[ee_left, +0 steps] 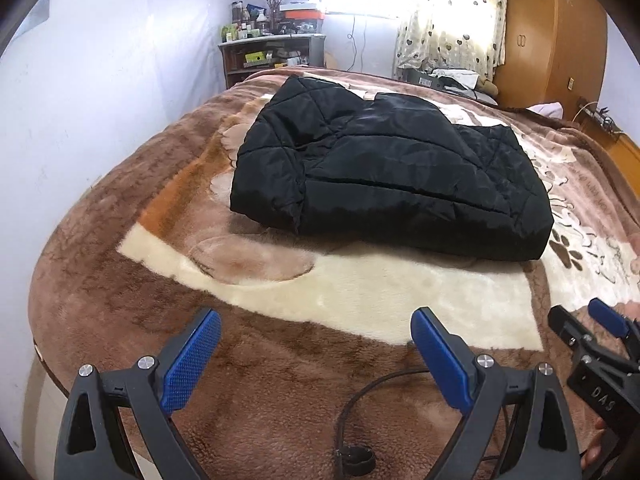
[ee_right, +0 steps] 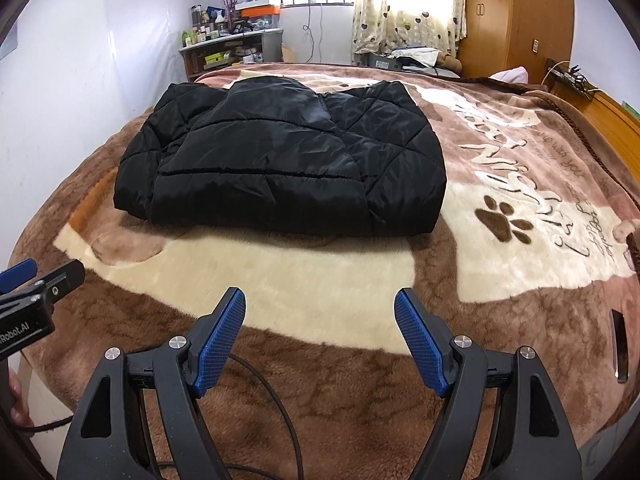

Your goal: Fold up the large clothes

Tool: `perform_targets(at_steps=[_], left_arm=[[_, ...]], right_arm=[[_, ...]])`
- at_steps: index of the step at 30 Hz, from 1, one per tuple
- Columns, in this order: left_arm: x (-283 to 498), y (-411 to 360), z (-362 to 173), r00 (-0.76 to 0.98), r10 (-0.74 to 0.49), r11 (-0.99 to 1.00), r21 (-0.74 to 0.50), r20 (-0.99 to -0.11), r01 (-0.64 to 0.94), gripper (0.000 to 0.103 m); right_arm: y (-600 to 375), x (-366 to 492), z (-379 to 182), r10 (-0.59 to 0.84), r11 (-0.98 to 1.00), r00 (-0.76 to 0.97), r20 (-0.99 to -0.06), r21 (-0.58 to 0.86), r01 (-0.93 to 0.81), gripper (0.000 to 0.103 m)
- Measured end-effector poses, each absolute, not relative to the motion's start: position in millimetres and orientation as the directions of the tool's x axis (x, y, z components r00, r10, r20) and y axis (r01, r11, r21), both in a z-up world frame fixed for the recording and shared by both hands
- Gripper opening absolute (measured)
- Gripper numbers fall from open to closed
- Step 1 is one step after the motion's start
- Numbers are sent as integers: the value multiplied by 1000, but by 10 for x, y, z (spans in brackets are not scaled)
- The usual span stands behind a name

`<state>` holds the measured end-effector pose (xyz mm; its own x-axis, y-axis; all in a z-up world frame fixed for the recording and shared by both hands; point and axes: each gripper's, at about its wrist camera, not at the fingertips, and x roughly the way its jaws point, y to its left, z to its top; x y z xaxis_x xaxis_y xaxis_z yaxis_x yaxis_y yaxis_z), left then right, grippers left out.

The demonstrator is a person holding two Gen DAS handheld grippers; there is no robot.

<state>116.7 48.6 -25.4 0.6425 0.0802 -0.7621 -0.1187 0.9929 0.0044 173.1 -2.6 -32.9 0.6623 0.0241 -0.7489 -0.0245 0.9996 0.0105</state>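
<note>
A black quilted jacket (ee_left: 384,168) lies folded into a thick rectangle on a brown and cream blanket (ee_left: 360,300) that covers the bed. In the right wrist view the jacket (ee_right: 280,164) sits in the middle, well beyond the fingers. My left gripper (ee_left: 316,324) stands open over the blanket near the bed's front edge, nothing between its blue pads. My right gripper (ee_right: 320,304) is also open and empty, short of the jacket. Each gripper shows at the side of the other's view: the right gripper (ee_left: 592,320) and the left gripper (ee_right: 40,276).
A black cable (ee_left: 360,400) loops on the blanket below the grippers. A dark phone-like object (ee_right: 619,346) lies at the right on the blanket. A cluttered shelf (ee_left: 272,52), curtained window and wooden wardrobe (ee_left: 552,28) stand behind the bed. A white wall runs along the left.
</note>
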Motion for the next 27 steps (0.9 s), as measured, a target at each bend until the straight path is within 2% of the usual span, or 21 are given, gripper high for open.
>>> perform_targets(at_steps=[4,12,27], left_arm=[[1162,413,-241,639,174,984,110,-749,-140,96],[1140,416,-248,643,119,992,60,-757,-114,96],[1148,357,-220,653,103,994,63,-750,-84,96]], right_arm=[[-2,1717,-328,23,1000,666,-745,9,-24,77],[5,1698,-319,18,1000,668,-744,7,-19,77],[5,1700,-309,16,1000,669,-743,5,-19,77]])
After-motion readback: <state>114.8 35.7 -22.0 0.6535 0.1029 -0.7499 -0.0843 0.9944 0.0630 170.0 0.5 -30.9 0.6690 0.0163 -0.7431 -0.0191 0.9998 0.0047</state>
